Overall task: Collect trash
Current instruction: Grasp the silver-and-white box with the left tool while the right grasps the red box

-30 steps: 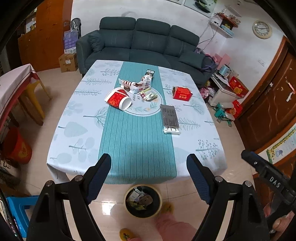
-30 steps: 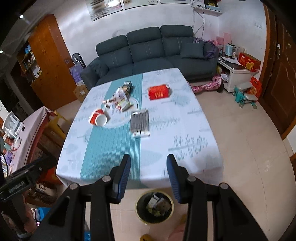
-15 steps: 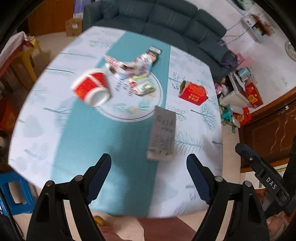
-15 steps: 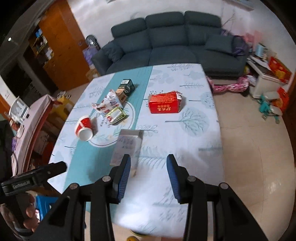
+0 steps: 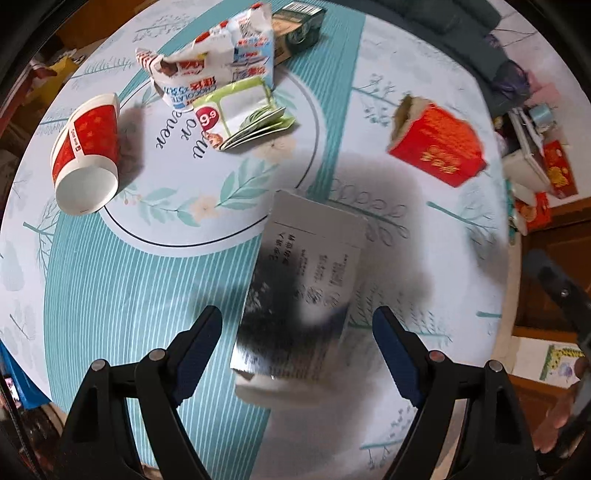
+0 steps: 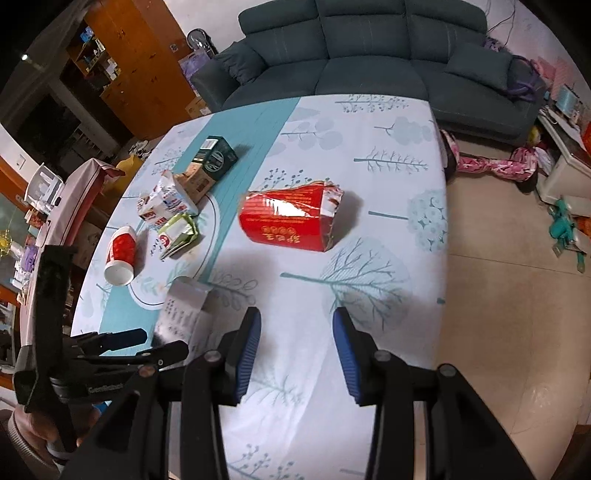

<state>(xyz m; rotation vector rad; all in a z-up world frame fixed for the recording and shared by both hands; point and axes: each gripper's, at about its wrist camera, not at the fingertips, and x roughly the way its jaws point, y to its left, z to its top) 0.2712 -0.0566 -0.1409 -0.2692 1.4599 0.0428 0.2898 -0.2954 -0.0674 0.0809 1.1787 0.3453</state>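
Observation:
Trash lies on the table: a flat silver box (image 5: 306, 280), a red torn box (image 5: 437, 146), a tipped red paper cup (image 5: 86, 155), a crumpled white wrapper (image 5: 218, 62), a green packet (image 5: 243, 114) and a dark green carton (image 5: 299, 22). My left gripper (image 5: 297, 332) is open, just above the silver box, its fingers either side of it. My right gripper (image 6: 295, 332) is open above the tablecloth, short of the red box (image 6: 291, 219). The silver box (image 6: 186, 314), cup (image 6: 120, 254) and left gripper (image 6: 144, 343) show at its left.
The table (image 6: 369, 147) has a white and teal cloth. A dark sofa (image 6: 369, 48) stands behind it. Wooden cabinets (image 6: 125, 66) are at the left, tiled floor (image 6: 517, 295) with clutter at the right.
Both grippers moved forward and down over the table. The left one closed in on the silver box; the right one neared the red box. The bin under the table edge has left view.

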